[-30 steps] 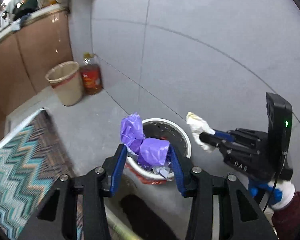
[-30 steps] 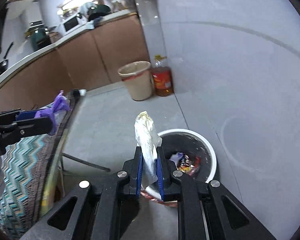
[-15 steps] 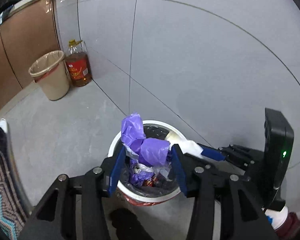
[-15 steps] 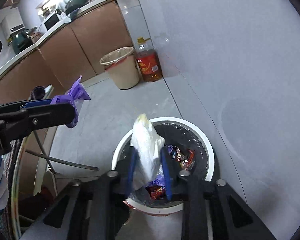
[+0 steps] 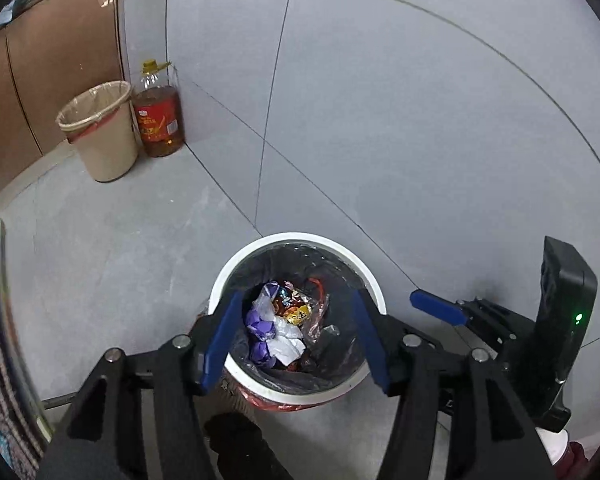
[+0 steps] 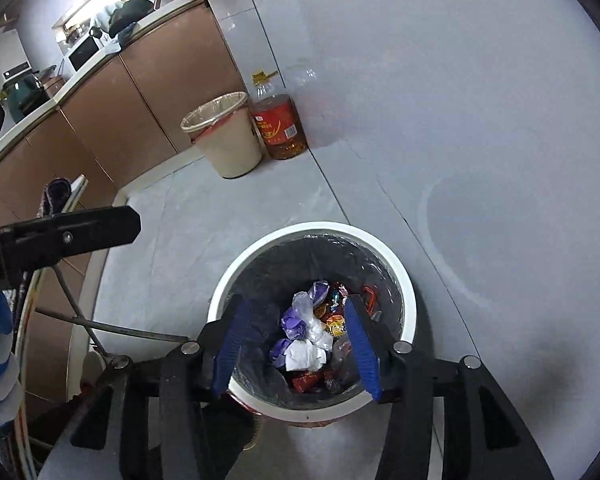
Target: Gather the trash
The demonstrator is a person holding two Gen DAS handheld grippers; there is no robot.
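Observation:
A white-rimmed bin (image 5: 236,264) with a dark liner stands on the grey floor by the wall. It holds snack wrappers, purple plastic (image 5: 260,326) and a white crumpled bag (image 5: 286,340). My left gripper (image 5: 296,332) is open and empty right above the bin. My right gripper (image 6: 298,344) is open and empty above the same bin (image 6: 400,276), over the purple plastic (image 6: 294,322) and white bag (image 6: 306,354). The right gripper's blue finger (image 5: 436,308) shows at the right in the left wrist view. The left gripper's black body shows at the left in the right wrist view.
A beige bin (image 5: 100,132) with a clear liner and an oil bottle (image 5: 158,116) stand in the corner by brown cabinets (image 6: 112,112). A table edge with a patterned cloth (image 5: 0,360) is at the left. Table legs (image 6: 100,328) cross the floor beside the white bin.
Both grippers moved over the white bin and opened. The purple plastic and the white bag dropped from them into the bin.

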